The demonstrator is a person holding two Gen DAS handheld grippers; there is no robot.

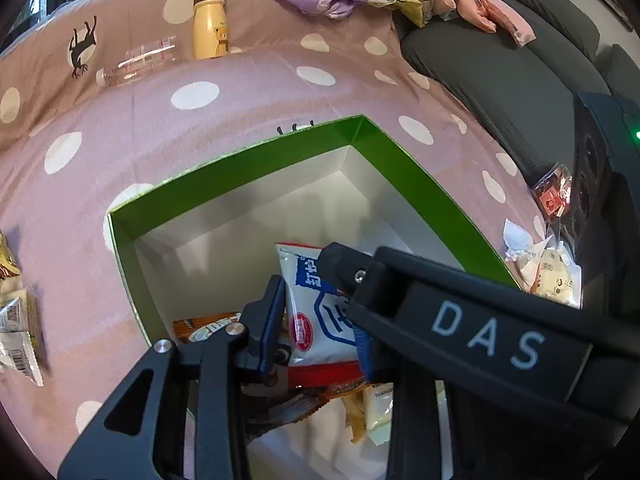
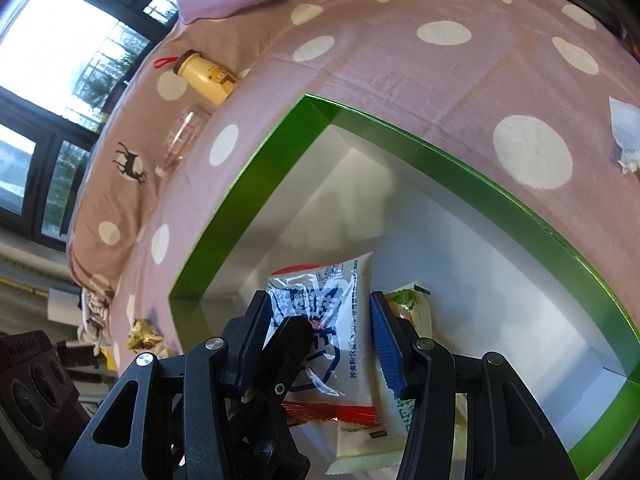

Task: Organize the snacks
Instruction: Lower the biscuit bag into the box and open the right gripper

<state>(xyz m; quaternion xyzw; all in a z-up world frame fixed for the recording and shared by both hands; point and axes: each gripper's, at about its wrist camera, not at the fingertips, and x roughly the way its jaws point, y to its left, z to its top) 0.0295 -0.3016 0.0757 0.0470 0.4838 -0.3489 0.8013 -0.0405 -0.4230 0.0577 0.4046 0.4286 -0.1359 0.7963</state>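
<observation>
The white snack packet (image 1: 316,312) with blue lettering and a red bottom band hangs inside the green-rimmed box (image 1: 240,176), over the other snacks lying on the box's white floor near its closest corner. Both grippers reach down into the box at this packet. The left gripper (image 1: 320,320) has its blue-padded fingers (image 1: 272,320) set on either side of the packet, and the pads look pressed against its edges. In the right wrist view, the right gripper (image 2: 320,336) straddles the same packet (image 2: 332,320); its left pad lies against the wrapper, while a narrow gap shows beside the right pad, so a firm grip there cannot be told. An orange-and-brown wrapper (image 1: 204,326) lies on the box floor beside the left finger, and a pale green-printed packet (image 2: 412,308) sits under the white one. The box stands on a pink bedsheet (image 1: 160,120) with white dots. Near the sheet's far edge stand a yellow bottle (image 1: 210,28) and a clear bottle (image 1: 140,60) lying on its side.
</observation>
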